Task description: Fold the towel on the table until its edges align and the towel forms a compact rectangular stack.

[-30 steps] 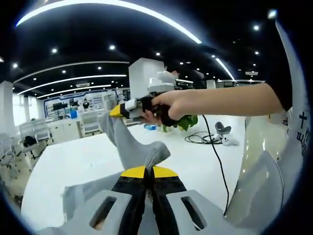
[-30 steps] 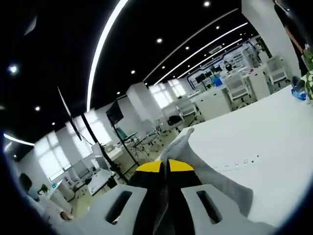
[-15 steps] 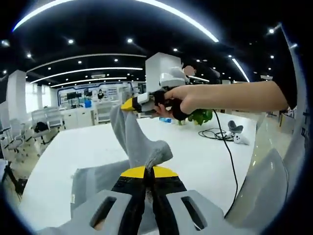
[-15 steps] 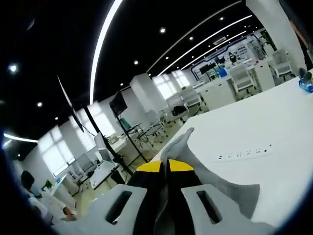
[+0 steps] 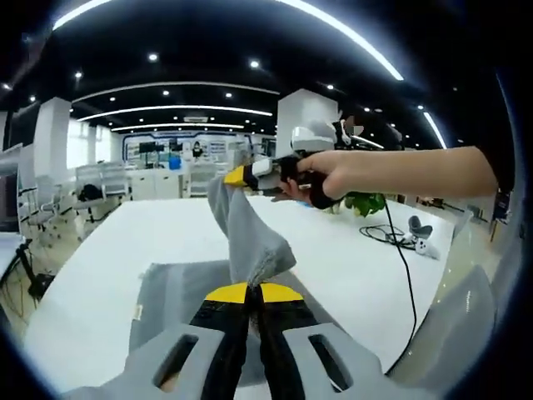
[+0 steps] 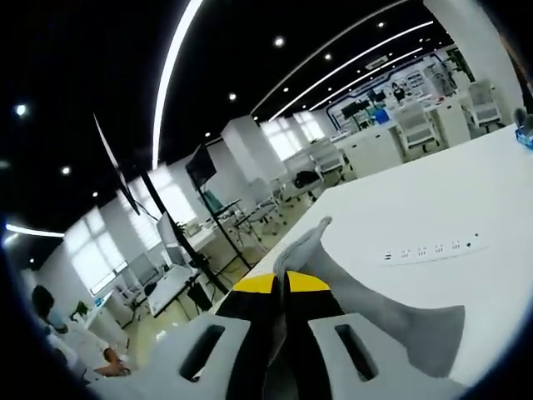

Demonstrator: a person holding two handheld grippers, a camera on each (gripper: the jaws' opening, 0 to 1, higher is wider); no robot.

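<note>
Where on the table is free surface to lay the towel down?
Bare table lies left of the towel, up to the far edge. More lies right of it, before the black cable. In the right gripper view, white top spreads around the power strip. Crowded: the far right corner, with plant and cable.

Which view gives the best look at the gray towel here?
The left gripper view. There the towel lies partly on the white table, with one part pinched in the left gripper and another lifted by the right gripper. The right gripper view catches just a fold of it at the right gripper's tips.
</note>
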